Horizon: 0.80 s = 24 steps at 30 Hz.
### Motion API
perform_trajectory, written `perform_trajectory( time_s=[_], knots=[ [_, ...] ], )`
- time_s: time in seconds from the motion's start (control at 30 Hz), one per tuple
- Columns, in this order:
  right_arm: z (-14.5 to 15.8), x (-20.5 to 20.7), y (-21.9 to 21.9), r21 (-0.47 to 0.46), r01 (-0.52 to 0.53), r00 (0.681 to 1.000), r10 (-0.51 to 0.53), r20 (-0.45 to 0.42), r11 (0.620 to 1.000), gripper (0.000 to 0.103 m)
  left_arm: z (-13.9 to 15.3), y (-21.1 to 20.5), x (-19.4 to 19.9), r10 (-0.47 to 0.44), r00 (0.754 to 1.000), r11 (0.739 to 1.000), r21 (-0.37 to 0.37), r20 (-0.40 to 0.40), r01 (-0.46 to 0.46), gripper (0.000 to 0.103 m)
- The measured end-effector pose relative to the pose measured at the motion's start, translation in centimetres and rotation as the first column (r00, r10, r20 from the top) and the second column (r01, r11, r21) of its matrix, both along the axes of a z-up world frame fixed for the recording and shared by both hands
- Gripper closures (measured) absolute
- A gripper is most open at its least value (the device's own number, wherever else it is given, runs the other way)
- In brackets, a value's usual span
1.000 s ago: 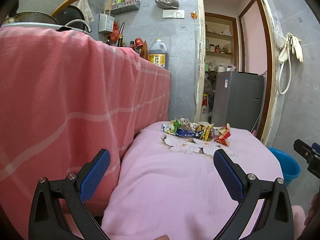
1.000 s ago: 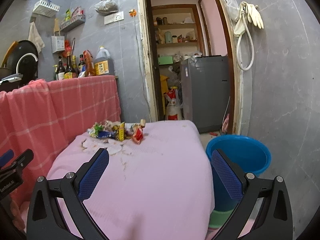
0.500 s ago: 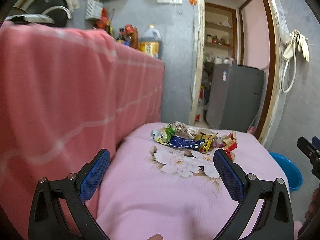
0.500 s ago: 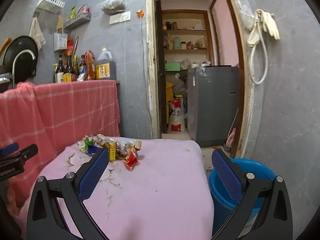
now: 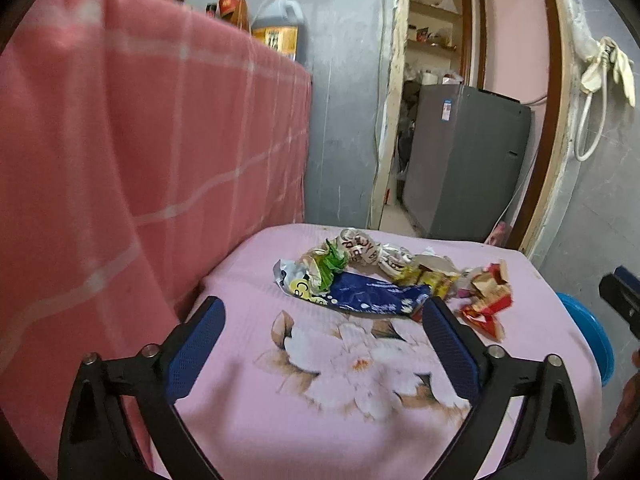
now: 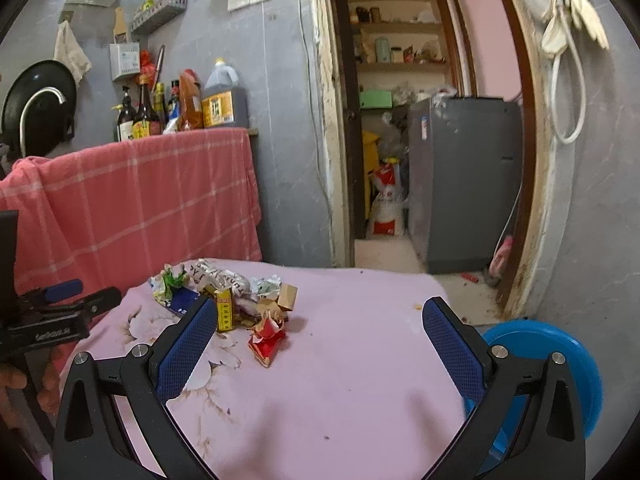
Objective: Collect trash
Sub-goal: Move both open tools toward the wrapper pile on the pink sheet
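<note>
Both tools, left (image 5: 322, 322) and right (image 6: 314, 322), gape empty; the blue bucket (image 6: 560, 364) shows partly hidden.

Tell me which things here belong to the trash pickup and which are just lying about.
Part of the job:
- wrapper pile on the pink floral cloth
- red wrapper, nearest the right gripper
- blue bucket beside the table, likely the bin
- left gripper, open over the cloth

Just lying about:
- oil jug and sauce bottles
- grey appliance
- gloves on the wall

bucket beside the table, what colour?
Bright blue: the round plastic bucket sits low beside the pink-clothed table. Right wrist view shows it best.
</note>
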State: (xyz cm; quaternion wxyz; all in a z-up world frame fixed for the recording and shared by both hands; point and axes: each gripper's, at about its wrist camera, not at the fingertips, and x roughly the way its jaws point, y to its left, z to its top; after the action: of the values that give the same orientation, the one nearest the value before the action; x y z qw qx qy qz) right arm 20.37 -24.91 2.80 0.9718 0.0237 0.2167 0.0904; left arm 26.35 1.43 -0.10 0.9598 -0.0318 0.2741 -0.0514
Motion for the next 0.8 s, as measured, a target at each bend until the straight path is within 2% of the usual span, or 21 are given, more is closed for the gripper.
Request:
perform_trajectory(
  time_s=[0.1,0.27,0.4,0.53,0.67,0.8],
  knots=[
    [-0.4,1.0,0.7,0.0,-0.018,1.0,0.018,-0.021,1.0,0.005,-0.6,0.7,1.8,0.008,0.999,1.0,-0.018,-0.041,-0.009,0.019],
    [-1.2,2.9,2.2,-0.015,-0.069,0.995,0.068,-0.072,0.998,0.019,-1.0,1.9,4.2,0.022,0.996,0.999,-0.025,-0.084,-0.024,0.021],
    [-2.4,4.8,3.3,-0.025,-0.096,0.985,0.091,-0.149,0.995,0.033,-1.1,2.5,5.9,0.018,0.996,1.0,-0.005,-0.088,-0.018,0.022],
    [-3.6,6.5,3.9,-0.008,-0.114,0.968,0.109,-0.224,0.994,0.043,-1.5,2.4,7.1,-0.012,0.995,1.0,0.008,-0.104,0.013,0.032],
    [-4.5,7.7,4.3,-0.008,-0.126,0.954,0.119,-0.276,0.992,0.046,-1.7,2.1,7.6,-0.057,0.991,0.998,0.01,-0.123,0.059,0.041],
    [-5.0,8.5,4.4,0.002,-0.129,0.941,0.123,-0.316,0.992,0.052,-1.7,1.1,8.4,-0.088,0.985,0.995,0.033,-0.151,0.094,0.057]
  ],
)
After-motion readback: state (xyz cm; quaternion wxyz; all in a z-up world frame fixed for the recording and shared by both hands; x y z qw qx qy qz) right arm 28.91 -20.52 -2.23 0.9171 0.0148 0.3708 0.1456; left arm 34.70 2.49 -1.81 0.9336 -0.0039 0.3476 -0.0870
